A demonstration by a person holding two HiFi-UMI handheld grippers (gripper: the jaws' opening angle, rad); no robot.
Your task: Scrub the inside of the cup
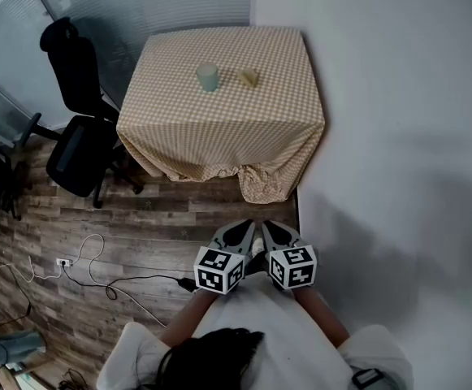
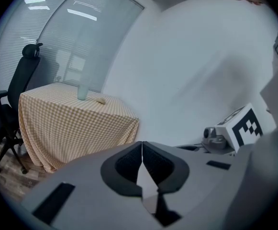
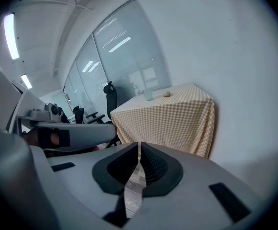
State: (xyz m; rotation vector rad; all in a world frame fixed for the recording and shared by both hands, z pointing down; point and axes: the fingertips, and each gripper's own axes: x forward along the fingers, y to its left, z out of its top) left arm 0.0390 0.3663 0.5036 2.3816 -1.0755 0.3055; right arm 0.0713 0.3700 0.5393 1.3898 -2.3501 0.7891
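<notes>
The cup (image 1: 208,77) was seen upright on the checked cloth of the table (image 1: 219,136), towards its far side. Just beside it, apart from it, lay a small yellowish piece that was judged to be a sponge (image 1: 250,77). Both were well apart from the person, with a stretch of wooden floor (image 1: 138,218) between.

The left gripper (image 1: 240,232) and the right gripper (image 1: 275,232) were held side by side close to the body and pointed towards the table. The fingers of each were pressed together with nothing between them. On the right, only a hairline slit was left at the tips.

No scrubbing had been started, and the step in hand was judged to be the approach. For the next move, the table would have to be reached and both pairs of fingers spread. One gripper would be needed to steady the cup by its wall. The other would be needed to pinch the sponge so that it could be worked inside.
</notes>
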